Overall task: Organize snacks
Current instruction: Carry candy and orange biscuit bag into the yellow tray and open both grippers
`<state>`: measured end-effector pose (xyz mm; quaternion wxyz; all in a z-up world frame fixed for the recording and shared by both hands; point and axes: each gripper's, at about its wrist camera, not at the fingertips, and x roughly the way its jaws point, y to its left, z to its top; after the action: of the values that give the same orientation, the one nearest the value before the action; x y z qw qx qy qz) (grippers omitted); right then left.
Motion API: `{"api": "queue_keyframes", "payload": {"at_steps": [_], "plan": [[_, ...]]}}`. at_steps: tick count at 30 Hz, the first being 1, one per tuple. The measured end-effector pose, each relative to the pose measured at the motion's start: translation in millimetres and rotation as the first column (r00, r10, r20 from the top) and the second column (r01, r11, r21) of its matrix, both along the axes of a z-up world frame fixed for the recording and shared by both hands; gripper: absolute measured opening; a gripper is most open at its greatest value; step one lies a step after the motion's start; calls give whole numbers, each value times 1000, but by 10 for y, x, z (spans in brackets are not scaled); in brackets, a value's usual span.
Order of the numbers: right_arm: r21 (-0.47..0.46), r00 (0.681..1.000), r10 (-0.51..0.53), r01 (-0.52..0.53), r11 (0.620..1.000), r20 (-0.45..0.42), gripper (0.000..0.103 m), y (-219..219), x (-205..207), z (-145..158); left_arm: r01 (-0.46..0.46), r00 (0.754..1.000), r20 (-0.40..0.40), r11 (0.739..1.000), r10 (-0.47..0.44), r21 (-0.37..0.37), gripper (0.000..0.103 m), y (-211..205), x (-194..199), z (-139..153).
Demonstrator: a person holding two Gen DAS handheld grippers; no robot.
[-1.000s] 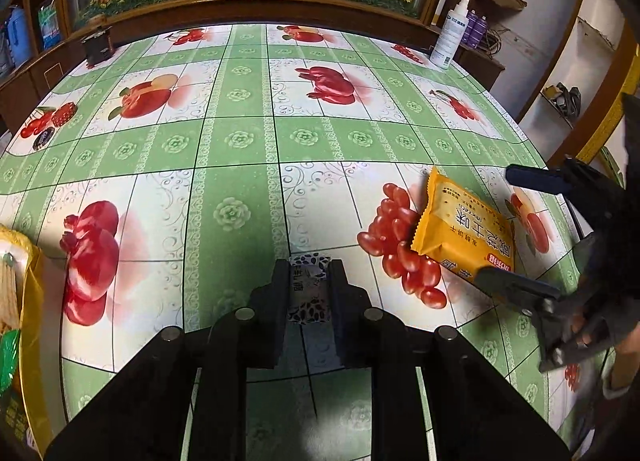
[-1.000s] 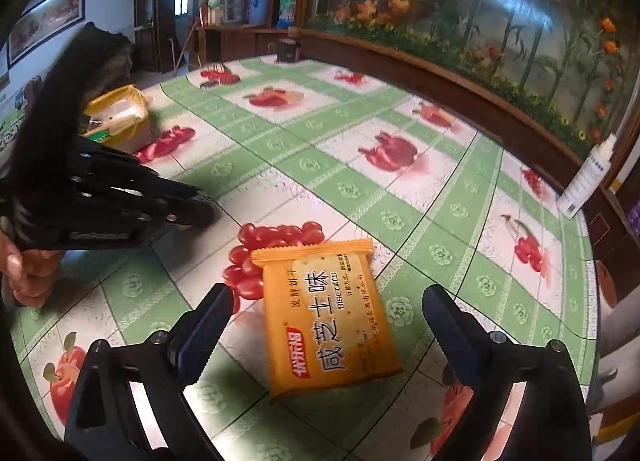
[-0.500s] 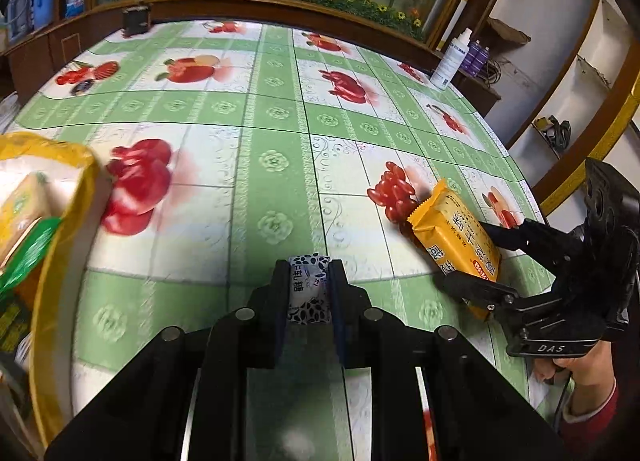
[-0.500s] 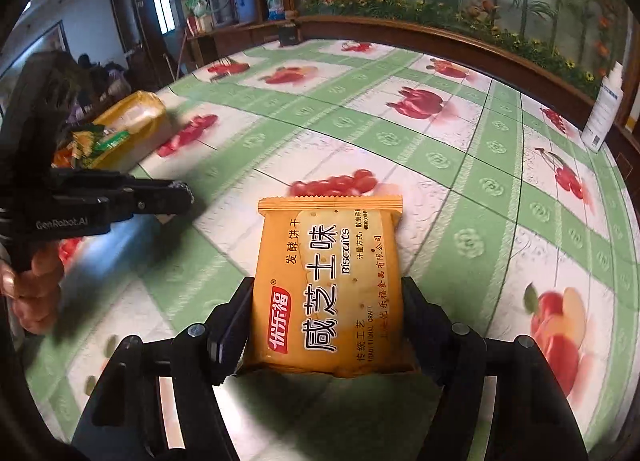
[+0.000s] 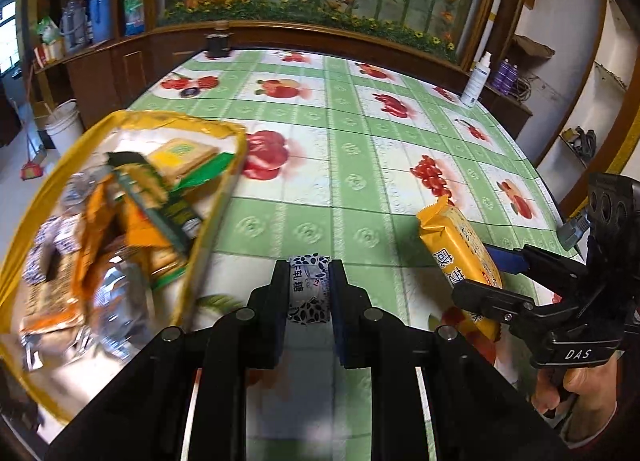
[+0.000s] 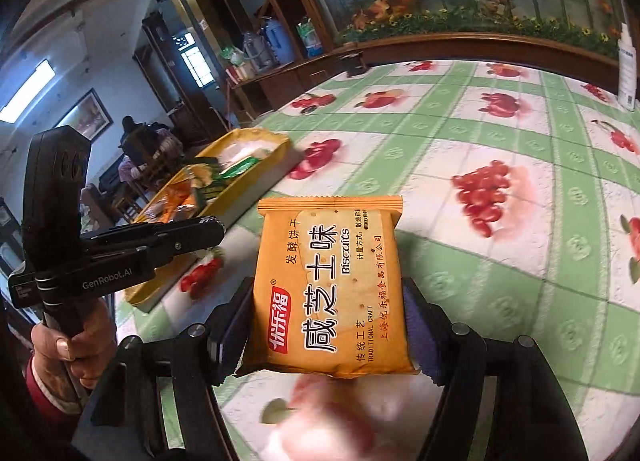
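My left gripper [image 5: 309, 285] is shut on a small white candy with dark leaf print [image 5: 308, 289], held just right of a yellow-rimmed snack basket [image 5: 212, 221] full of wrapped snacks. My right gripper [image 6: 328, 325] is shut on an orange biscuit packet [image 6: 332, 289] and holds it lifted above the table. The packet [image 5: 460, 257] and the right gripper [image 5: 500, 285] also show at the right of the left wrist view. In the right wrist view the left gripper [image 6: 216, 231] is at the left, next to the basket [image 6: 256, 189].
The table [image 5: 360, 165] has a green-and-white fruit-print cloth. A white spray bottle [image 5: 474, 81] stands at its far right edge and a small dark object [image 5: 218, 45] at the far edge. A wooden cabinet with a flower mural runs behind.
The right gripper closed on the biscuit packet and lifted it off the table. The left gripper, still holding the candy, moved left to the basket.
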<state>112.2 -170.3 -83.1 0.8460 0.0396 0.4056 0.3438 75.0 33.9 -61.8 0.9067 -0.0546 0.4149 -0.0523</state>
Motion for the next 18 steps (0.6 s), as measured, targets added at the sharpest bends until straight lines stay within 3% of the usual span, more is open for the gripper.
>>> {"api": "queue_keyframes", "payload": {"at_steps": [10,18], "plan": [[-5,997,70,-70,998,-30,70,448,-278,-52,-63,998,29,997,62,38,16,251,-331,53],[-39,993,117,-117,992,-3,70,760,-400,16,-112,993,39,992,110,52,16,501,-487,59]]}}
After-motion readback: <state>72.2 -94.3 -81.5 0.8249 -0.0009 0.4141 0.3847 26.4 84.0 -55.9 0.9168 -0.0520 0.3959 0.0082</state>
